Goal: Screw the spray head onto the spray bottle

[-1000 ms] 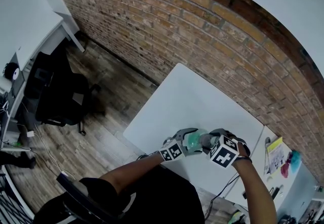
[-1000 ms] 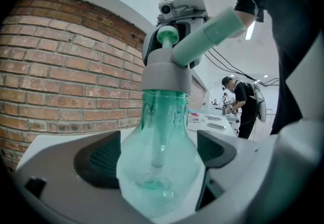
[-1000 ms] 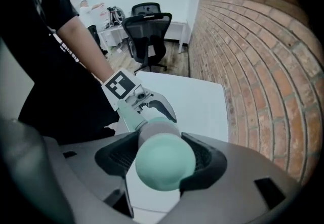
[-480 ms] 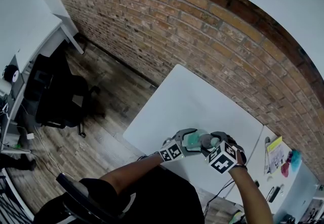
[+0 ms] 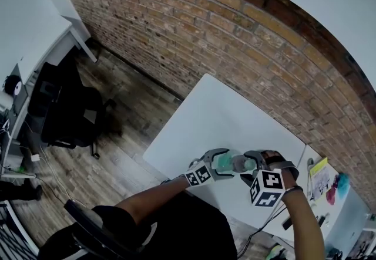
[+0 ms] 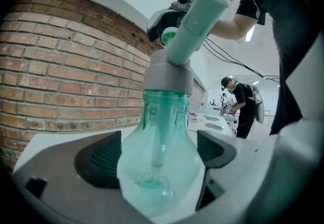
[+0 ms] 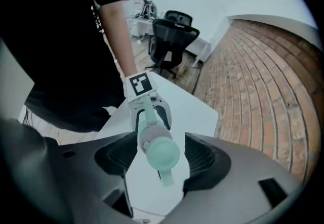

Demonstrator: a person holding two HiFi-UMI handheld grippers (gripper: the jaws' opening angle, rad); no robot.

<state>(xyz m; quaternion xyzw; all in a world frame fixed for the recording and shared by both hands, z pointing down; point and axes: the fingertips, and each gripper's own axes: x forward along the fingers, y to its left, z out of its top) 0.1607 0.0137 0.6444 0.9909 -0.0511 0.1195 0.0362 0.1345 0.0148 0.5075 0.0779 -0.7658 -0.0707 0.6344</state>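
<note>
**Q:** Head view: what is held, and where?
**A:** The left gripper [image 5: 216,164] holds the spray bottle [image 5: 226,163] roughly level above the near edge of the white table [image 5: 223,106], with its jaws pressed on the green body. The spray head [image 5: 247,164] sits at the bottle's neck and points toward the right gripper [image 5: 262,162], which is just beside it. A brick wall [image 5: 235,36] runs behind the table. A black office chair [image 5: 70,112] stands well apart on the wood floor [image 5: 129,100].

**Q:** Left gripper view?
**A:** The bottle's rounded body fills the gap between the two dark pads [image 6: 98,160] and is pinched there. A clear dip tube [image 6: 158,142] runs down inside it. A grey collar [image 6: 168,76] covers the neck, and the pale green head rises tilted above it. Whether the collar is fully threaded cannot be told. A person [image 6: 243,101] stands among desks far behind.

**Q:** Right gripper view?
**A:** The jaws are spread — the head's round end lies between them, with table showing on either side, and it appears to touch neither pad. A narrow green tab [image 7: 166,177] projects from the head toward the bottom of the frame. Beyond it, the left gripper's marker cube [image 7: 139,84] faces the camera.
</note>
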